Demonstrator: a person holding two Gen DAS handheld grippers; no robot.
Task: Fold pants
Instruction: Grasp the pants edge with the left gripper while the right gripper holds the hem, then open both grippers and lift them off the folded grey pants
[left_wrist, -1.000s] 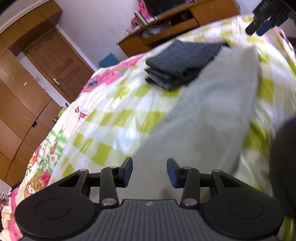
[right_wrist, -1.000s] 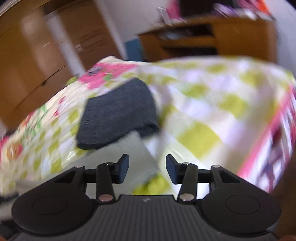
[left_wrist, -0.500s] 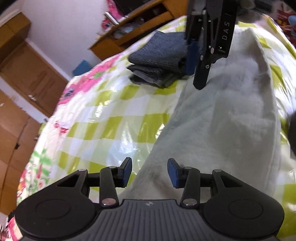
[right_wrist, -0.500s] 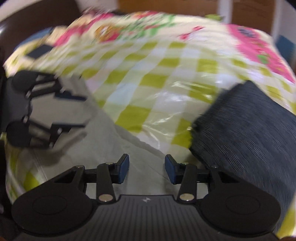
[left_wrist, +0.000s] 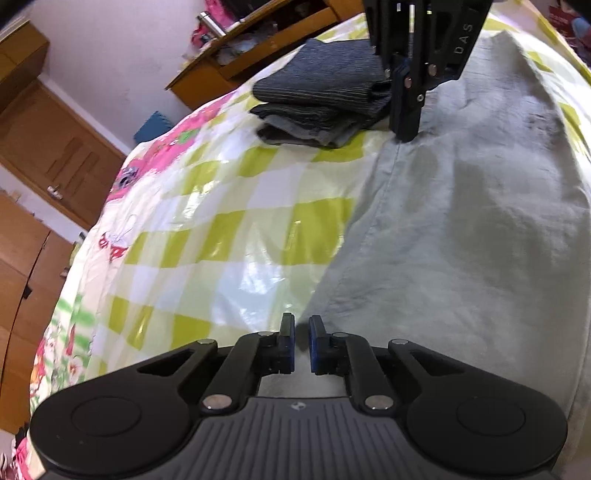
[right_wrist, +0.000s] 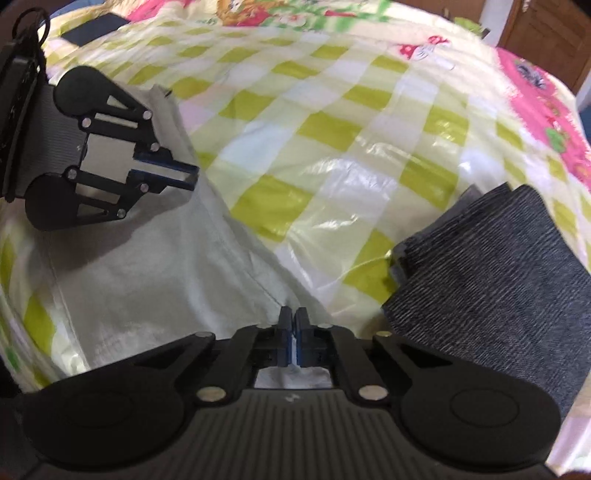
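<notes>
Left wrist view: the left gripper (left_wrist: 302, 345) sits at 6 o'clock, its fingers nearly pressed together over the near left edge of the pale grey pants (left_wrist: 461, 221), apparently pinching that hem, though the cloth between the pads is hard to see. The pants lie flat on the checked bedspread (left_wrist: 229, 229), long axis running from 6 toward 1 o'clock. At 12 o'clock the right gripper (left_wrist: 404, 110) comes down on the same edge, beside a stack of folded dark garments (left_wrist: 325, 99).

Right wrist view: the right gripper (right_wrist: 293, 341) is closed on a sliver of pale cloth. The left gripper (right_wrist: 181, 173) grips at 10 o'clock. Holding both ends of one edge probably prepares a lengthwise fold.
</notes>
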